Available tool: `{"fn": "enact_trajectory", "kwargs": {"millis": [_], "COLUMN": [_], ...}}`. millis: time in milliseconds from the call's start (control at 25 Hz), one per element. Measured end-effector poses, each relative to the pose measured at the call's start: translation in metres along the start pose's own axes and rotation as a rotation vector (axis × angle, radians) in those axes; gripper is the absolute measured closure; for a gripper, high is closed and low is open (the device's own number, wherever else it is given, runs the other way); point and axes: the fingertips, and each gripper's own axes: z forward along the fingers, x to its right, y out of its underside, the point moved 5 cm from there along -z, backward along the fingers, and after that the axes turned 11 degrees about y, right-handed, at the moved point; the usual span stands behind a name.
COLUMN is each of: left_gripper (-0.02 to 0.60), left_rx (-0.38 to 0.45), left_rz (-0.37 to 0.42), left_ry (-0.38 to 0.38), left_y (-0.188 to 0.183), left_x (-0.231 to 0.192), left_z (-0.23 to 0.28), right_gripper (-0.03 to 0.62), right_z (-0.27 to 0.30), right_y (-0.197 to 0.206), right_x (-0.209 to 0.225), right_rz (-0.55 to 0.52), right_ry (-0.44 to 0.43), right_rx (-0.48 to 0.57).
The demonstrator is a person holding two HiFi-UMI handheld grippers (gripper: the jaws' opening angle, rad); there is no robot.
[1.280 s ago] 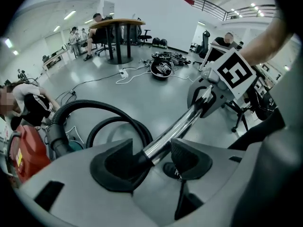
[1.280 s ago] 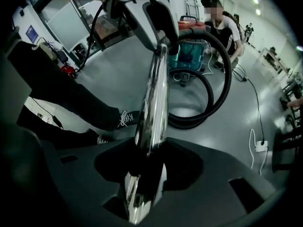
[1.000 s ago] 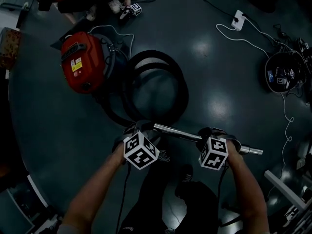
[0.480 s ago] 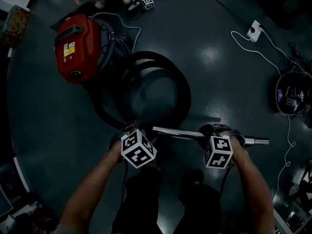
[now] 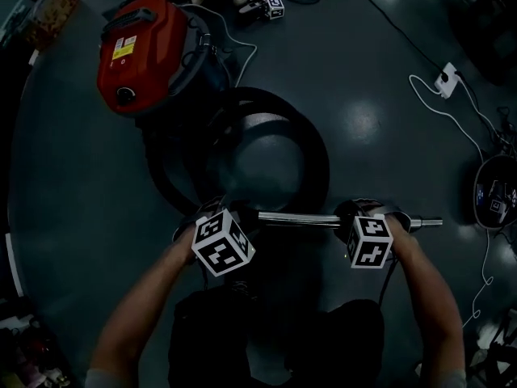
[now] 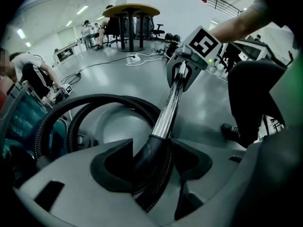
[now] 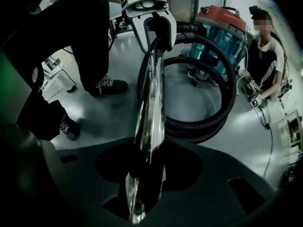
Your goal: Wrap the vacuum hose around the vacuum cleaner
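Head view, nearest: two forearms and two marker cubes are seen. The left gripper (image 5: 216,214) and right gripper (image 5: 367,213) are set on one chrome wand (image 5: 299,219). The jaws are covered by the cubes there and are shown only in the gripper views.

Left gripper view: jaws are closed on the black hose cuff (image 6: 147,155), where ribbed hose joins wand.

Right gripper view: jaws are closed about the bare chrome tube. Its open end is poked back toward the camera.

Wand axis: it is laid left to right across the head view and held above the floor (image 5: 388,136). The cuff end is at the left gripper. The open end is pointed right, just past the right gripper.

Beyond the wand, the vacuum hose (image 5: 317,158) is seen lying in loose loops on the floor, between the wand and the vacuum cleaner (image 5: 136,43) at far left. Only the red lid is shown from above. A blue-green translucent body is shown only in the right gripper view. Where the hose enters the body cannot be made out, as it is too dark.

Farther off, a white cable and plug block (image 5: 447,79) are noted at far right. A seated person (image 7: 265,51) beside the vacuum cleaner is seen whole only in the right gripper view and is cut off at the head view's top edge. A round table (image 6: 130,11) is shown only in the left gripper view.
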Motion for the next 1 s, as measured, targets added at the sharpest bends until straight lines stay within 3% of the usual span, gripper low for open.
{"fn": "enact_trajectory", "kwargs": {"millis": [160, 480, 680, 880, 1000], "left_gripper": [0.325, 0.325, 0.325, 0.325, 0.325], "left_rx": [0.009, -0.054, -0.116, -0.091, -0.124], "left_rz": [-0.008, -0.025, 0.017, -0.05, -0.075], "left_ry": [-0.02, -0.028, -0.039, -0.009, 0.008], "left_y": [0.011, 0.041, 0.055, 0.053, 0.056], "left_x": [-0.01, -0.017, -0.013, -0.019, -0.023], "left_z": [0.021, 0.062, 0.077, 0.078, 0.083], "right_gripper": [0.433, 0.433, 0.433, 0.433, 0.433], "right_z": [0.031, 0.083, 0.101, 0.12, 0.131], "right_y": [-0.002, 0.002, -0.001, -0.004, -0.004], "right_x": [0.006, 0.0, -0.003, -0.005, -0.008], "right_rz": [-0.016, -0.071, -0.125, -0.138, -0.118], "right_ry": [-0.005, -0.006, -0.019, -0.045, -0.058], "right_rx": [0.034, 0.071, 0.061, 0.045, 0.054]}}
